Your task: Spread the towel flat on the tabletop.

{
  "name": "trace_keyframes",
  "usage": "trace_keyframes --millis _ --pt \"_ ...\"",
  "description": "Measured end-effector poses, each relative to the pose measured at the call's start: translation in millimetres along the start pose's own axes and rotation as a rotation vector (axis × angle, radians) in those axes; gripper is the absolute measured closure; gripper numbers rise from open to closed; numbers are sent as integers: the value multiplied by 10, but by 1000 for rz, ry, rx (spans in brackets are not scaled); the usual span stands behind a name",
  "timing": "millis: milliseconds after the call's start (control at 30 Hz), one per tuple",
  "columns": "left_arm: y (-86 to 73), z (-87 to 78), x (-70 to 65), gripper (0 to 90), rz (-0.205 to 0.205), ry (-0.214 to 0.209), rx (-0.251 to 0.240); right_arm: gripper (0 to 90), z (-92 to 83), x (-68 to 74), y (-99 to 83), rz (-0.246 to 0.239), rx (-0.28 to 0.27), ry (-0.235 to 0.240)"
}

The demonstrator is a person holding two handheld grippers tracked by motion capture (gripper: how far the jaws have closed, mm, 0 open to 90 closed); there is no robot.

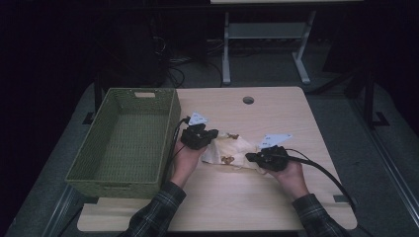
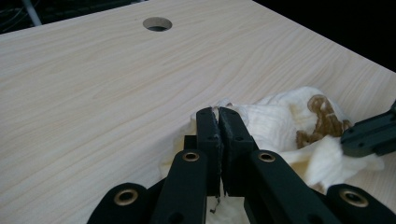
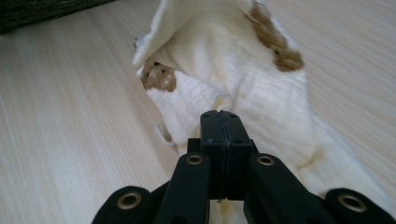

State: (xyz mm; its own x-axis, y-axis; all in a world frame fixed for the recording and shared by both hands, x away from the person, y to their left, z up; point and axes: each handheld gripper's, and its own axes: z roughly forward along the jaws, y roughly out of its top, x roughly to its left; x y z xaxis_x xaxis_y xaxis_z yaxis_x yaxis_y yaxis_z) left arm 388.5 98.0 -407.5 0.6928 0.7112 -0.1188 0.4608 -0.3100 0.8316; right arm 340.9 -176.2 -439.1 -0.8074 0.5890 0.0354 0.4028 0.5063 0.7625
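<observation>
While the cloth (image 1: 228, 148) lies bunched mid-worktop (image 1: 276, 197) right of the basket (image 1: 123, 143), your left gripper (image 2: 218, 114) clamps its near edge and your right gripper (image 3: 220, 116) pinches the other end, both jaws fully closed.

A dim lab or office: a desk (image 1: 276, 106) with a cable hole (image 1: 248, 100), cables (image 1: 170, 61) on the floor behind

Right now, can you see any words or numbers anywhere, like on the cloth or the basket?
None: no word, number or label can be read. The cream cloth has only brown picture patches, no letters. The green basket, the wooden table and the grey plates on both grippers look blank.
</observation>
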Motion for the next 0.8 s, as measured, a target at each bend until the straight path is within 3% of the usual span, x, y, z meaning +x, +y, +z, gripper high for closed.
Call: trace_keyframes --millis 333,467,633,800 --pt "-36 -36 -26 872 -4 1 7 894 -448 -213 -311 49 -7 -67" --pt "-67 -59 -31 872 -13 -2 14 896 -678 -361 -494 97 -8 -105" --pt "-105 -85 -35 872 -17 4 37 896 -879 -464 -688 136 -7 -137" --pt "-205 -65 -70 864 -23 7 87 895 -970 -490 -820 158 4 -144"
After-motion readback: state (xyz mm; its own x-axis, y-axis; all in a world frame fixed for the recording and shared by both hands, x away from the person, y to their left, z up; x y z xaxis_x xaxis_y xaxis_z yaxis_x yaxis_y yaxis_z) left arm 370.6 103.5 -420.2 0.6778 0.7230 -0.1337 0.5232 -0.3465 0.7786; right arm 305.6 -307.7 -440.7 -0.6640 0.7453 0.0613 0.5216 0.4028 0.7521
